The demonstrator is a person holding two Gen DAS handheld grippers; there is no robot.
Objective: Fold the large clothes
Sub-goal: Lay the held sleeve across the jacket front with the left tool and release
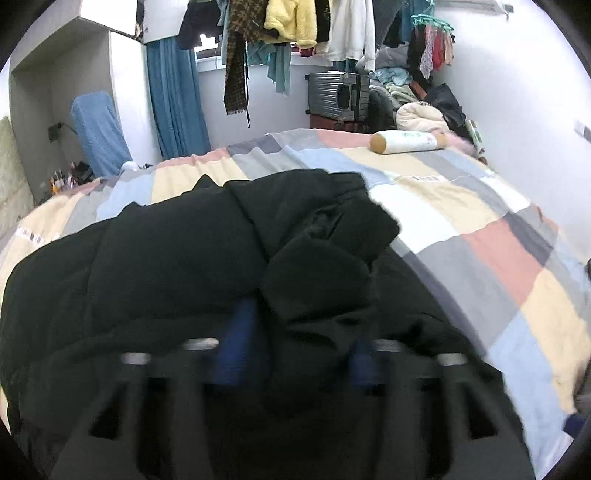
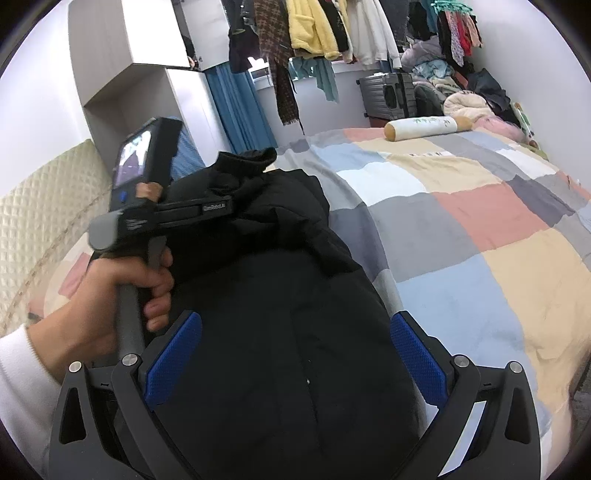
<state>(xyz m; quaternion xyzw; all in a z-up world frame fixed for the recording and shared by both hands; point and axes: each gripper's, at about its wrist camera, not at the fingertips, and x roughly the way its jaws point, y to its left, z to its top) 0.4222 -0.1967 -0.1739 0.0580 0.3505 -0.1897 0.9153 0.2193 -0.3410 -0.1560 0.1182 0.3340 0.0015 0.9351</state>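
A large black padded jacket (image 1: 207,254) lies on the patchwork bedspread (image 1: 461,206). In the left wrist view my left gripper (image 1: 295,343) is blurred by motion, its blue pads (image 1: 240,339) apart with a fold of the jacket between them. In the right wrist view the jacket (image 2: 280,350) fills the middle, and my right gripper (image 2: 295,354) is open wide above it, blue pads (image 2: 173,354) on either side. The left gripper's body (image 2: 162,218) shows there, held by a hand at the jacket's left edge.
A cylindrical bolster pillow (image 1: 406,142) lies at the bed's far end. A grey suitcase (image 1: 338,96) and piles of clothes stand behind it. Hanging clothes (image 1: 288,22) line the top. A quilted headboard (image 2: 40,210) is on the left.
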